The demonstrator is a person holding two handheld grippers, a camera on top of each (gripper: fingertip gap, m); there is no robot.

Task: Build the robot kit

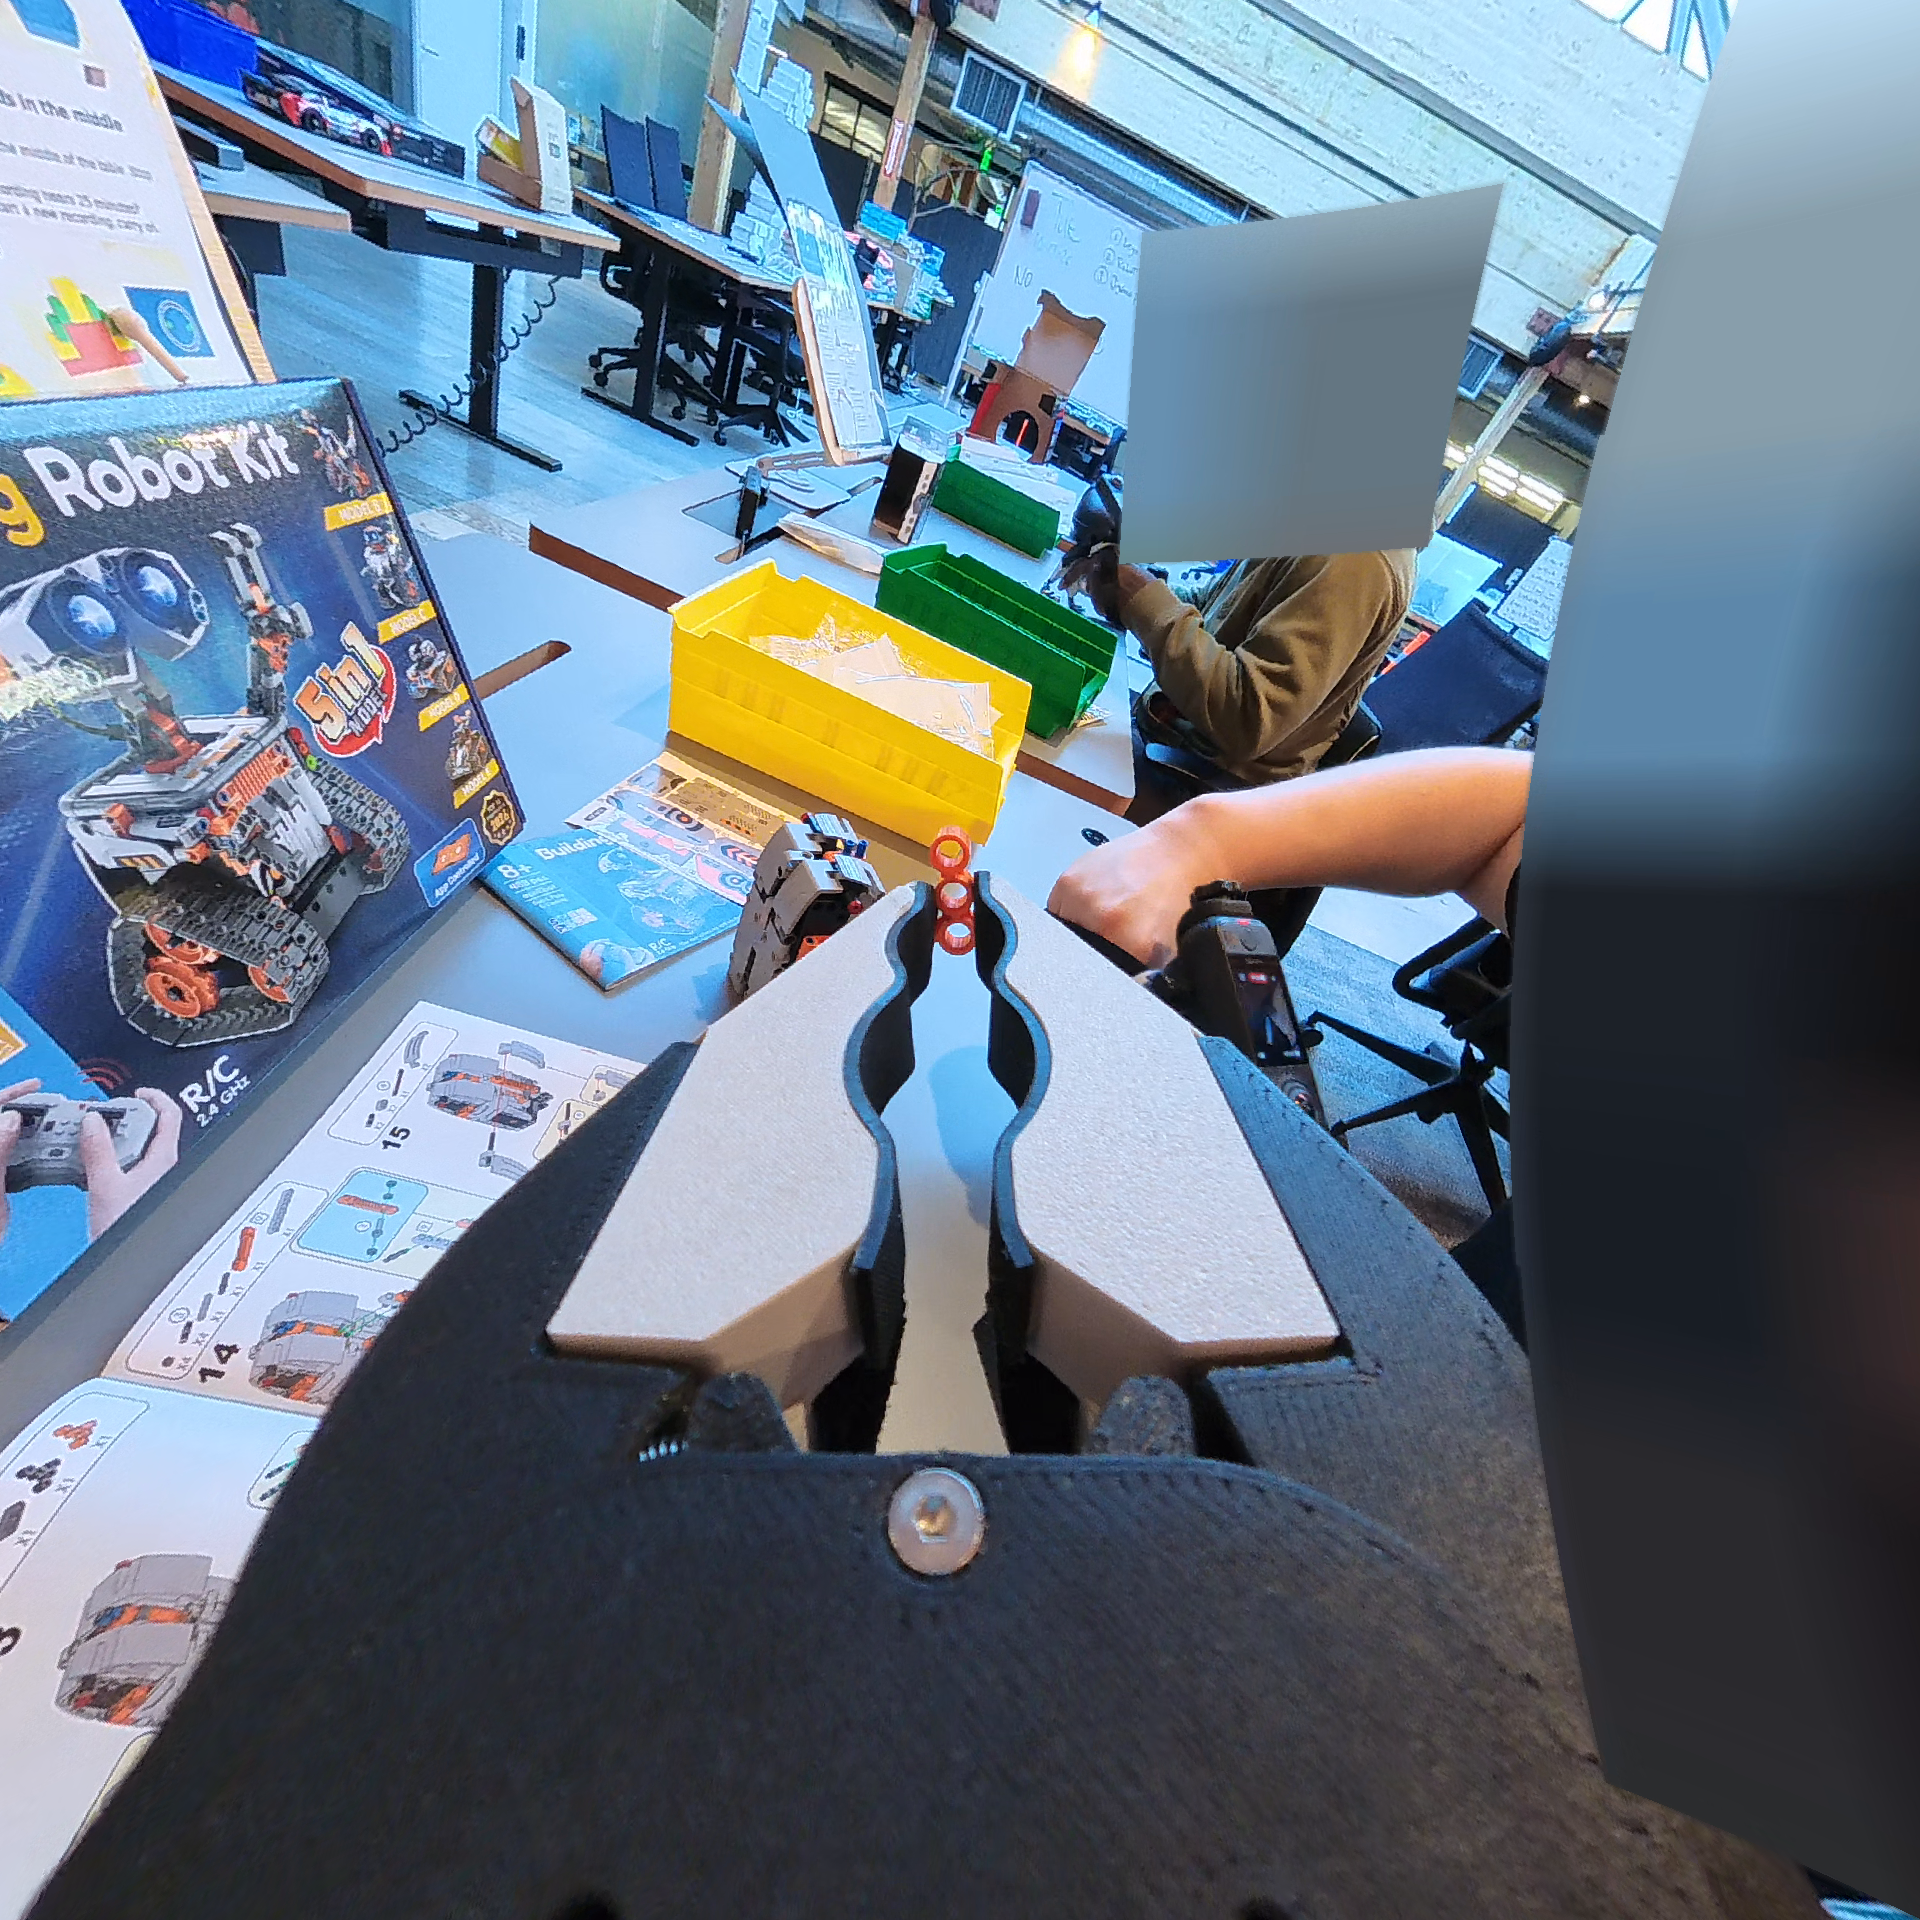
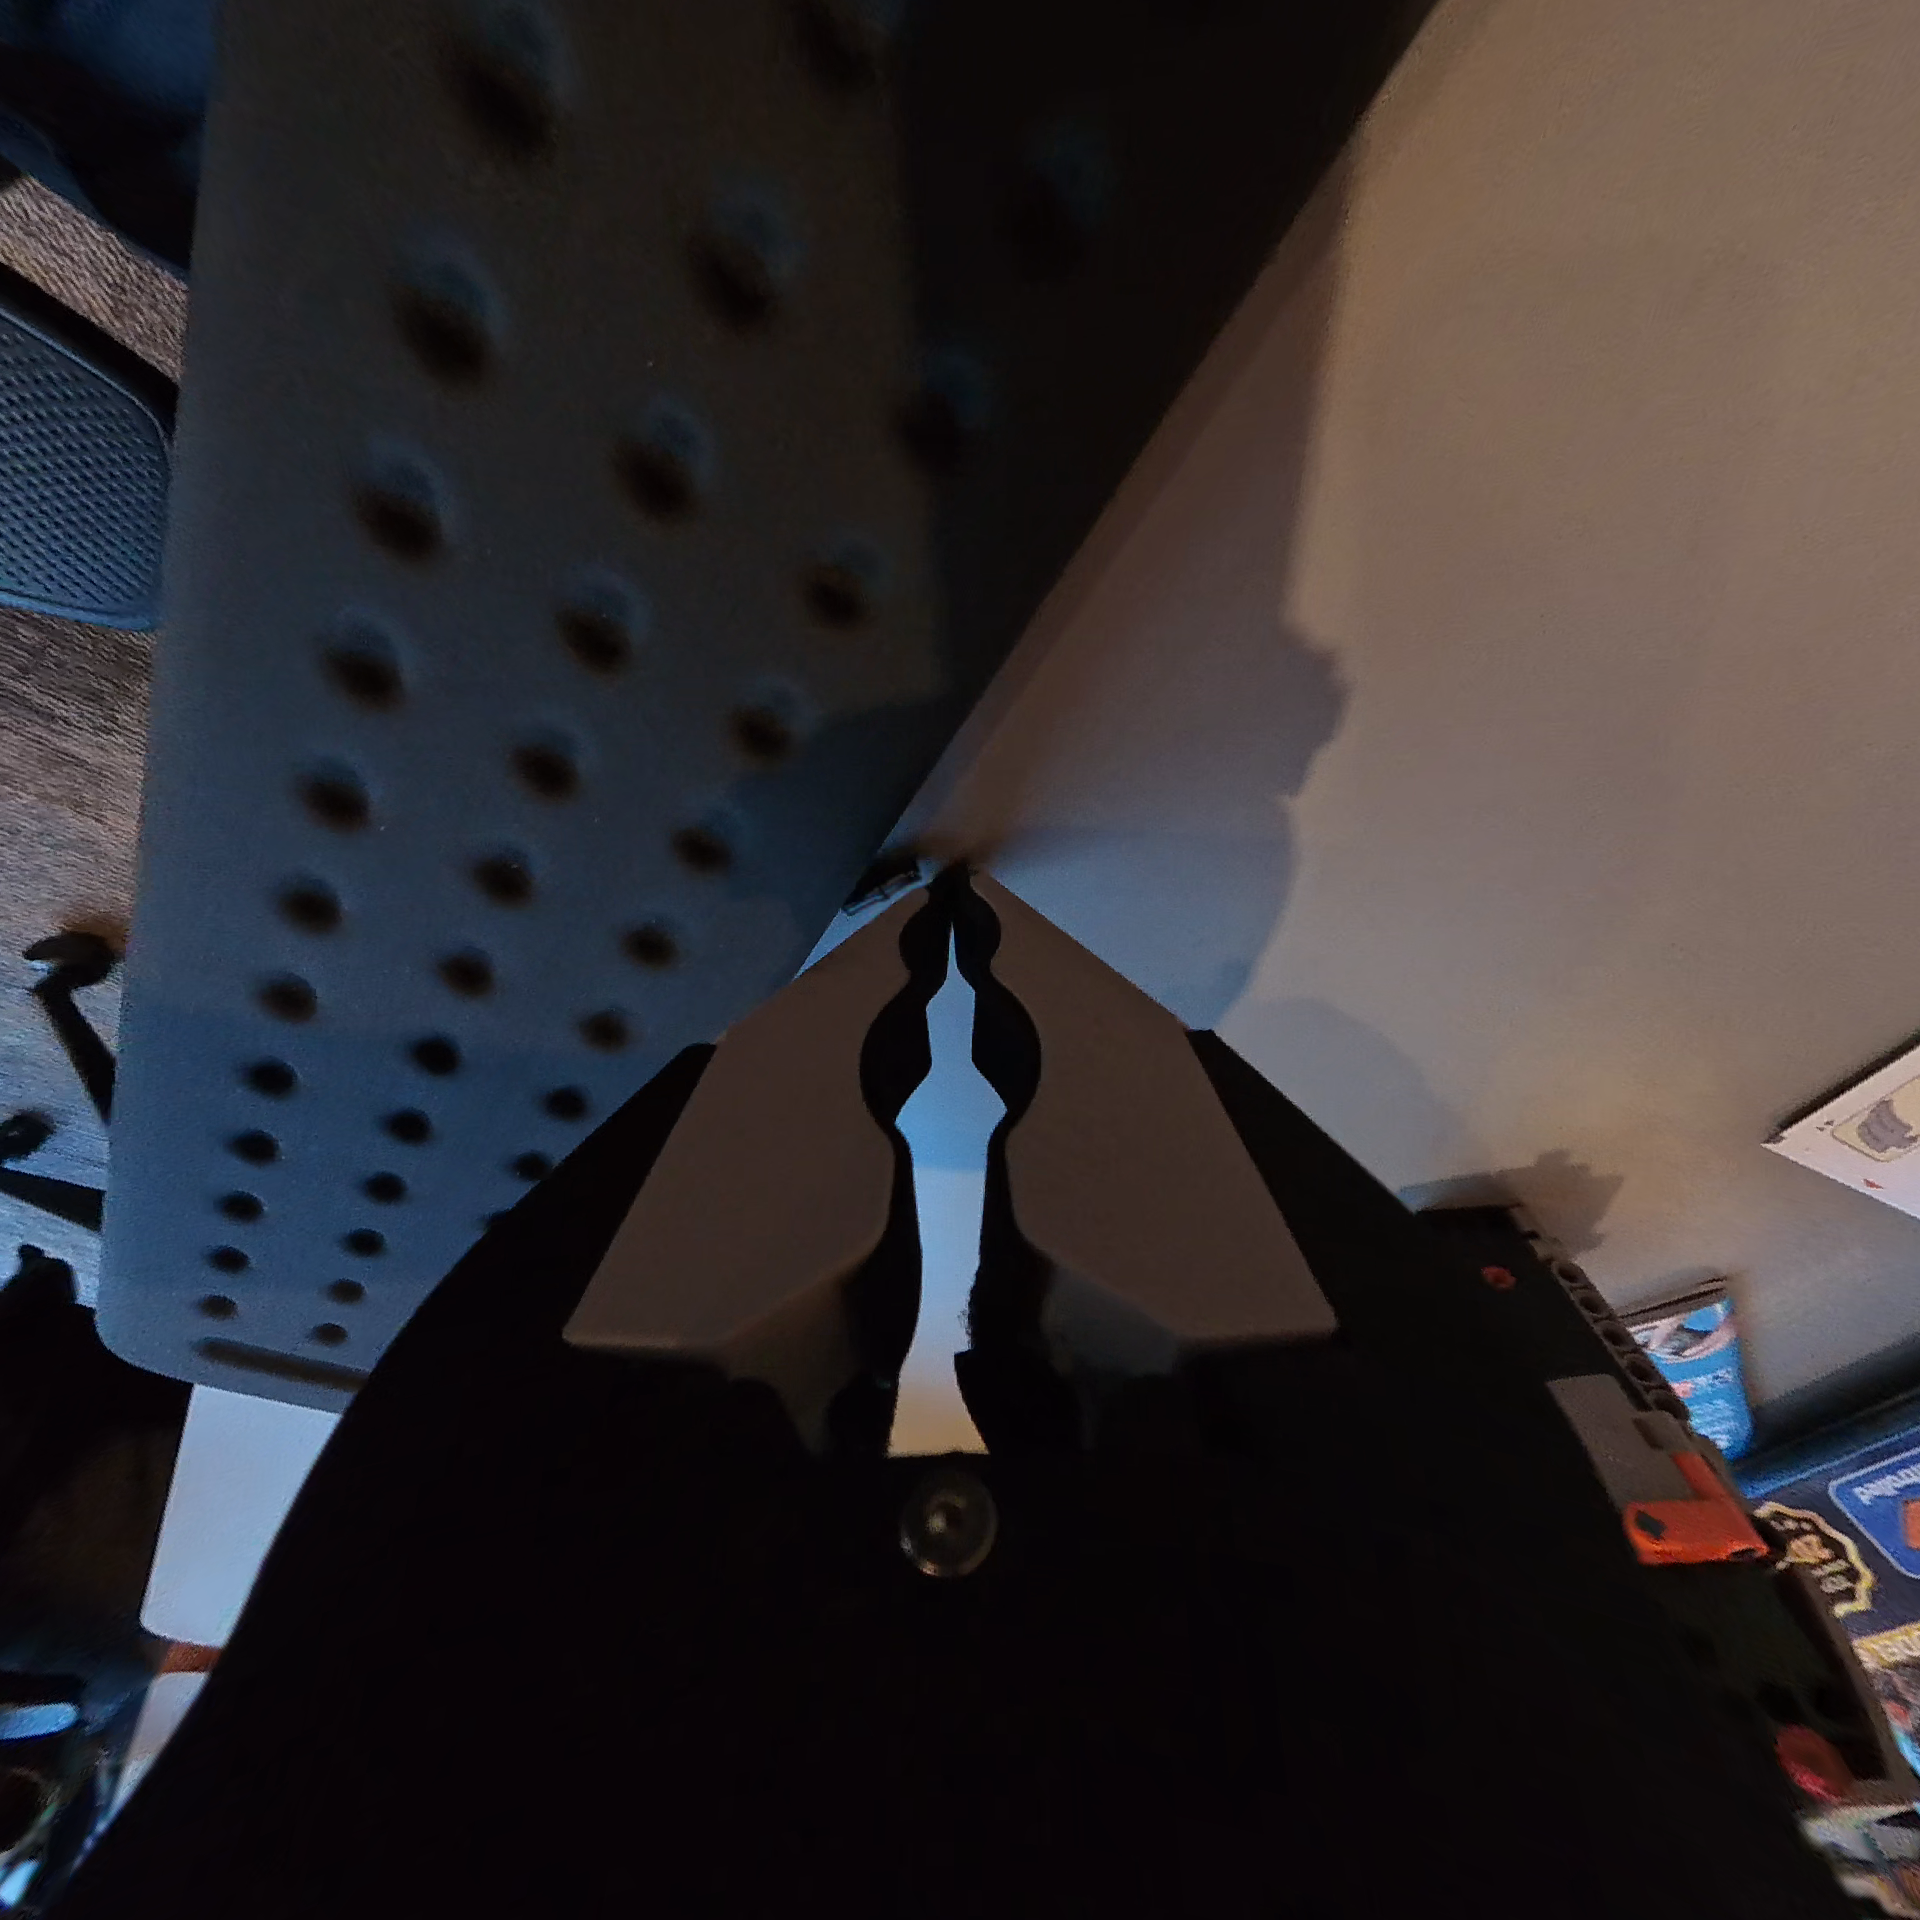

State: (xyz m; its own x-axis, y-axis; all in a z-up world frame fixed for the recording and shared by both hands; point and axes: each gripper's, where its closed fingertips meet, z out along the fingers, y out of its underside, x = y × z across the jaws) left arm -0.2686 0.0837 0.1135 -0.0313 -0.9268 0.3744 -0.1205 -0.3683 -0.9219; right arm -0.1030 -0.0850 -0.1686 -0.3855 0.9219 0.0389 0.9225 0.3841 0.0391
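Observation:
My left gripper (image 1: pixel 953 902) is shut on a small orange beam with three round holes (image 1: pixel 951 883) and holds it upright above the grey table (image 1: pixel 582 748). Just left of the tips stands a partly built grey and black model (image 1: pixel 800 906). My right gripper (image 2: pixel 952 888) is shut, with its tips together at the table's edge (image 2: pixel 1039 707); nothing shows between them. A blurred grey plate with rows of round holes (image 2: pixel 499 675) fills the space to its left. A black build with an orange part (image 2: pixel 1683 1496) lies at its right. A bare hand (image 1: pixel 1122 899) holds the other gripper's body (image 1: pixel 1252 971).
A robot kit box (image 1: pixel 208 748) stands at the left, with instruction sheets (image 1: pixel 312 1226) in front and a booklet (image 1: pixel 623 894) beyond. A yellow bin (image 1: pixel 842 707) with clear bags and a green bin (image 1: pixel 997 623) sit farther back. A seated person (image 1: pixel 1268 665) is behind. One gripper's finger ends stand about 35 cm off the other's.

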